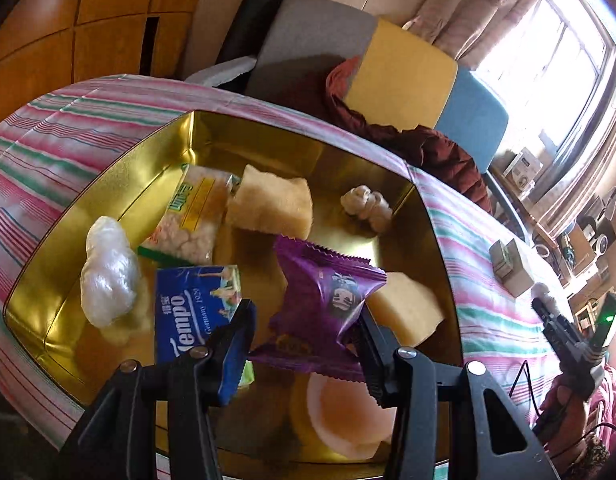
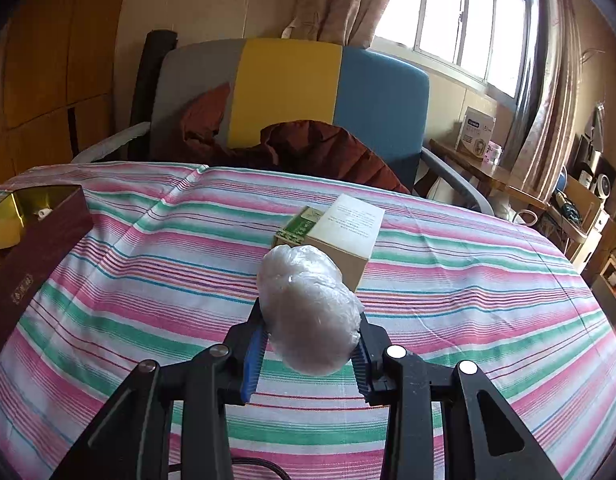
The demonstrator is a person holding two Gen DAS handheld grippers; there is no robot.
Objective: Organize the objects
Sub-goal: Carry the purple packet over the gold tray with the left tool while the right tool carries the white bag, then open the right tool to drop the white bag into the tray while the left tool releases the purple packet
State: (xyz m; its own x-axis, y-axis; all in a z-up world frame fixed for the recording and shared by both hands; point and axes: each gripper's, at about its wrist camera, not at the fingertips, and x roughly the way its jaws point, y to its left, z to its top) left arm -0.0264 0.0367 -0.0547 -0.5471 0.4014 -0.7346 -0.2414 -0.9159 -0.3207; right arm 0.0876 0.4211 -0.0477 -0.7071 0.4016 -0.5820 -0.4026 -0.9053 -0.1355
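Left gripper (image 1: 304, 332) jaws partly open, purple snack packet (image 1: 323, 300) between them; the fingers' contact on it can't be confirmed. It hangs over the gold tray (image 1: 108, 184). In the tray: Tempo tissue pack (image 1: 192, 304) at 9 o'clock of the packet, white plastic-wrapped bundle (image 1: 106, 272) further left, puffed snack bag (image 1: 192, 216) at 11, sponge-like block (image 1: 272, 202) at 12. Right gripper (image 2: 308, 344) clamps a white plastic-wrapped lump (image 2: 311, 312) above the striped cloth (image 2: 467, 300); small cardboard box (image 2: 339, 228) at 12 beyond it.
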